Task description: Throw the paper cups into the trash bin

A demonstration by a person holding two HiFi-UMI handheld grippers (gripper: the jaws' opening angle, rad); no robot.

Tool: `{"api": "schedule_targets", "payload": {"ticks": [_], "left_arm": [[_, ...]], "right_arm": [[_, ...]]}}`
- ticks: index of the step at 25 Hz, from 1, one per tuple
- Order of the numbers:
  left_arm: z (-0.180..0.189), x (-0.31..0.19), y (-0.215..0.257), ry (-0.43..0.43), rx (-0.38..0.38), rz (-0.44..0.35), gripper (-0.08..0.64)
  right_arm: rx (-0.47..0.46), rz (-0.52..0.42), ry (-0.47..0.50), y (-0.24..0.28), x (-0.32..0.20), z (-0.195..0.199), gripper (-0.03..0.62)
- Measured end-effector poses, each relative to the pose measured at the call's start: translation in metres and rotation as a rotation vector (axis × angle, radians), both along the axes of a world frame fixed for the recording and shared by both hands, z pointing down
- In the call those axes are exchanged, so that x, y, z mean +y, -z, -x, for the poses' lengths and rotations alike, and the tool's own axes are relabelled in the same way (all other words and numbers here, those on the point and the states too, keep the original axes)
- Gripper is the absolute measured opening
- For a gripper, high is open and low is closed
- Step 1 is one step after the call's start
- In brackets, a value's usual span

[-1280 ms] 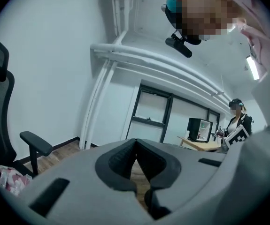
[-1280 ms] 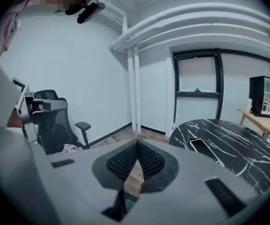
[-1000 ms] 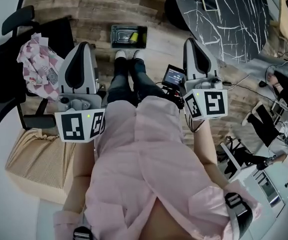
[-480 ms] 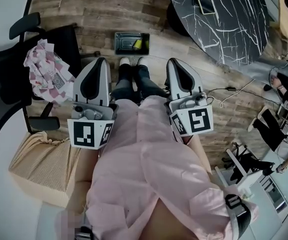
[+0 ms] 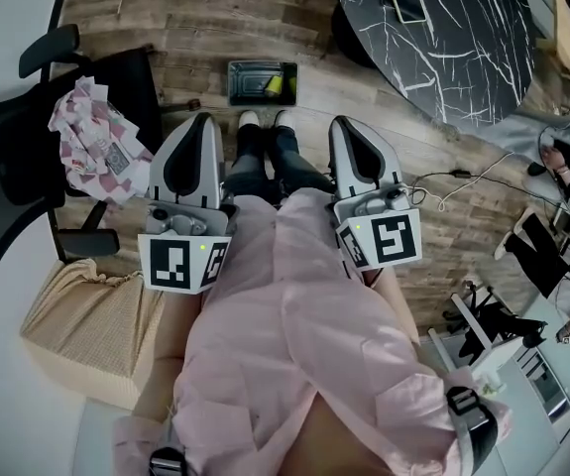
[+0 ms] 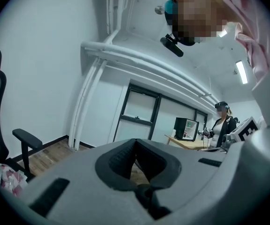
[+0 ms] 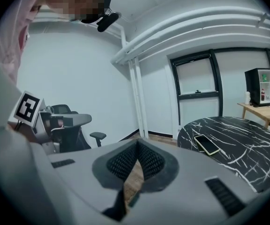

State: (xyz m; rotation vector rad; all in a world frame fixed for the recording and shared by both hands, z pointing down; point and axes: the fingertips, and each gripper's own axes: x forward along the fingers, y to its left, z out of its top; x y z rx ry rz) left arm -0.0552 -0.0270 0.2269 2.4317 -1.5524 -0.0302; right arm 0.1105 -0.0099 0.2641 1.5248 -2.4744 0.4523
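Note:
No paper cup shows in any view. A dark rectangular bin [image 5: 261, 83] stands on the wood floor just beyond the person's shoes, with something yellow inside it. My left gripper [image 5: 203, 119] is held at the person's waist and points forward, and its jaws meet at the tips with nothing between them [image 6: 135, 144]. My right gripper [image 5: 344, 122] is level with it on the other side of the legs. It too is shut and empty [image 7: 137, 146]. Both grippers are well short of the bin.
A black marble table [image 5: 443, 38] with a phone [image 7: 207, 144] on it stands at the right. A black office chair [image 5: 27, 137] holding a pink patterned bag [image 5: 91, 142] is at the left, with a tan box [image 5: 86, 330] near it. Another person [image 6: 221, 125] stands farther off.
Since a second ago the right gripper has come in towards the legs, and both grippers now sit side by side. Over the last half second almost nothing has moved.

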Motion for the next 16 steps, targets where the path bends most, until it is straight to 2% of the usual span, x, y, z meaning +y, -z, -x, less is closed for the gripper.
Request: {"api": "schedule_targets", "payload": {"ticks": [16], "left_arm": [[0.0001,0.0026,-0.0056,0.027,0.006,0.026,0.018]], "right_arm": [[0.004,0.017,0.009,-0.0045,0.0004,-0.0029,0.028]]}}
